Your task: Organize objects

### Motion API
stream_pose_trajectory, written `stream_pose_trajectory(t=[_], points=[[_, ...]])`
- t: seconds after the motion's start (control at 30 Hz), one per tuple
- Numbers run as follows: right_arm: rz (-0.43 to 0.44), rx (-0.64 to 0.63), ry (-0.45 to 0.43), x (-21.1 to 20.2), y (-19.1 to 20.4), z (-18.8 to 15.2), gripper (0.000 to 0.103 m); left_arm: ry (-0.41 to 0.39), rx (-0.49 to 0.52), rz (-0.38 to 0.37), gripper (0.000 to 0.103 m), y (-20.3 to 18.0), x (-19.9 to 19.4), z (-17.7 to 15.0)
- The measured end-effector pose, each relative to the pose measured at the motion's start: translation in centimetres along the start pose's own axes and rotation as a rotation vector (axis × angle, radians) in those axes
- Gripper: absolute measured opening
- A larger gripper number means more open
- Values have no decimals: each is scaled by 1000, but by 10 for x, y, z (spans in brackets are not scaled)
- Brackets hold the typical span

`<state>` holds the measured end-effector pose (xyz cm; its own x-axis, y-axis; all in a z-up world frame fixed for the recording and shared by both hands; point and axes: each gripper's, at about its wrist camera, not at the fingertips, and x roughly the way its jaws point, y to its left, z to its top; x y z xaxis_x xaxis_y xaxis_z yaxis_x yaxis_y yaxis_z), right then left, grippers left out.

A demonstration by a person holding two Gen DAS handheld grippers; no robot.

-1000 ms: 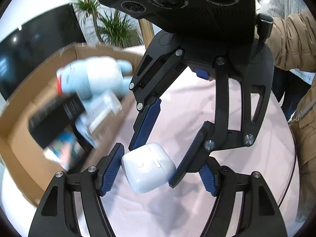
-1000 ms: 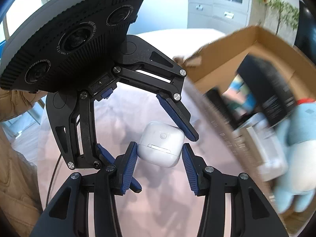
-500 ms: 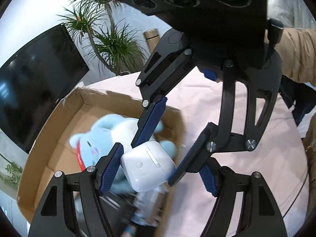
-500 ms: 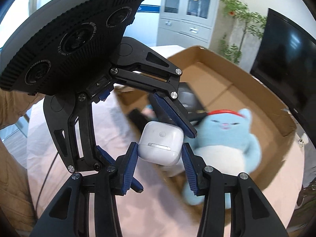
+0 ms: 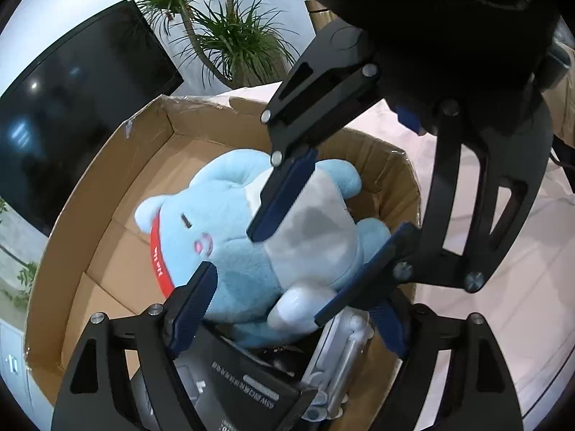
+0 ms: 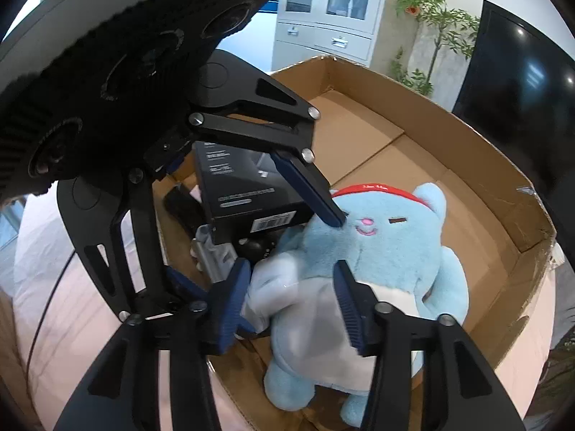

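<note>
Both claws hang over a big brown cardboard box [image 5: 107,194] that sits on a table with a pale pink cloth [image 5: 503,287].

The left claw [image 5: 258,298] is opening. Its blue pads stand wide apart. A small white case with round corners [image 5: 294,309] shows as a blur low between them, down on the soft toy. It is right next to the far pad. I cannot tell if that pad touches it. The near pad is well away from it.

The right claw [image 6: 291,298] is opening too. The same white case [image 6: 287,298] is a grey-white blur between its two blue pads. It fills most of the gap. It is too blurry to tell if the pads touch it.

Inside the box lies a fluffy light blue toy animal with a white tummy and a red headband [image 6: 381,248]. It lies on its back. Just beside it is a black box with white writing and a barcode [image 6: 248,194]. A silver metal thing with rods [image 5: 341,352] lies next to the toy and the black box.

Behind the box there is a big black screen [image 5: 72,115] and a green plant with long thin leaves [image 5: 230,32]. From the right claw's view, grey cabinets [image 6: 330,10] stand far back.
</note>
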<state>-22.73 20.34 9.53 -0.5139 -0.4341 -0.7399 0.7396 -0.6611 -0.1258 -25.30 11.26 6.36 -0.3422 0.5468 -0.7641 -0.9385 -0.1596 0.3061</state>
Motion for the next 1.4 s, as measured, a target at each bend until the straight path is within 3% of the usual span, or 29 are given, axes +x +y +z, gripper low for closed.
stream_pose_trajectory(t=[0.2,0.33,0.43,0.57,0.63,0.7,0.87,1.0,1.2,1.33,1.4], points=[[-18,28,-34,-10,0,-5,53,-15,-36,57,81,2,-13,-9],[-72,61,-111,-44,17,-6,56,-49,-95,198,86,-8,-42,-14],[-139,89,-163,-71,36,-11,70,-90,-221,302,102,-16,-67,-20],[-207,181,-239,-100,66,-17,86,-130,-406,427,102,-38,-96,-28],[-226,226,-274,-113,84,-23,90,-84,-490,531,102,-55,-105,-33],[-243,274,-292,-123,104,-29,91,-26,-531,574,102,-70,-104,-36],[-240,335,-314,-141,145,-49,91,-99,-597,493,102,-98,-118,-51],[-238,371,-323,-148,174,-65,91,-126,-671,527,102,-107,-135,-62],[-239,416,-348,-153,201,-87,91,-128,-737,657,102,-113,-149,-68],[-236,423,-343,-154,212,-94,91,-183,-767,613,102,-118,-155,-69],[-236,427,-351,-155,217,-96,91,-189,-794,632,102,-122,-154,-69]])
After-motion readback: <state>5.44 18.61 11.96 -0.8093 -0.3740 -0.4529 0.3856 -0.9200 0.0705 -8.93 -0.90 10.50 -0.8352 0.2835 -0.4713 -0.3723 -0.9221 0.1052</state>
